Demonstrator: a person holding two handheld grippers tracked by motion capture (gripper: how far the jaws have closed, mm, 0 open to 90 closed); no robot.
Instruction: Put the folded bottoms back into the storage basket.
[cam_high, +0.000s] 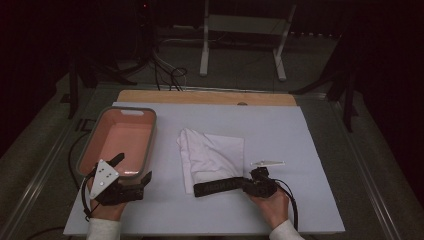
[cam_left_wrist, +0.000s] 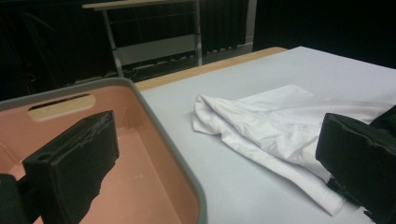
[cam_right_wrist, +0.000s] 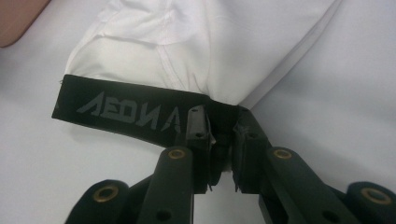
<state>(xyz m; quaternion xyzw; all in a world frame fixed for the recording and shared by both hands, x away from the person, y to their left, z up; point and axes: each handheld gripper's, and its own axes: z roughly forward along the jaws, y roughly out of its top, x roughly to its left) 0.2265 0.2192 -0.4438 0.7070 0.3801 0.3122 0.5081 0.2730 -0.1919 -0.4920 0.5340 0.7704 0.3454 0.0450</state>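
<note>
White garment (cam_high: 212, 152), plain, no pattern; black waistband (cam_high: 219, 186) along the near edge, grey lettering on it (seen upside down in the right gripper view). Pale blue-grey table cover (cam_high: 280, 130), plain. Light wood strip (cam_high: 205, 97) at the far edge. Bin (cam_high: 148, 140): grey rim and outside, salmon-pink inside. Black right gripper (cam_right_wrist: 220, 136) with brass-coloured rivets. Black left gripper (cam_high: 134, 175), grey three-cornered plate on top with dark dots. White sleeves (cam_high: 104, 230) at both wrists. Dark surroundings, white frame (cam_high: 240, 30) behind.

waistband (cam_right_wrist: 135, 114) | grey lettering, seen upside down | letters "AEON" perhaps, rest hidden behind the fingers
</note>
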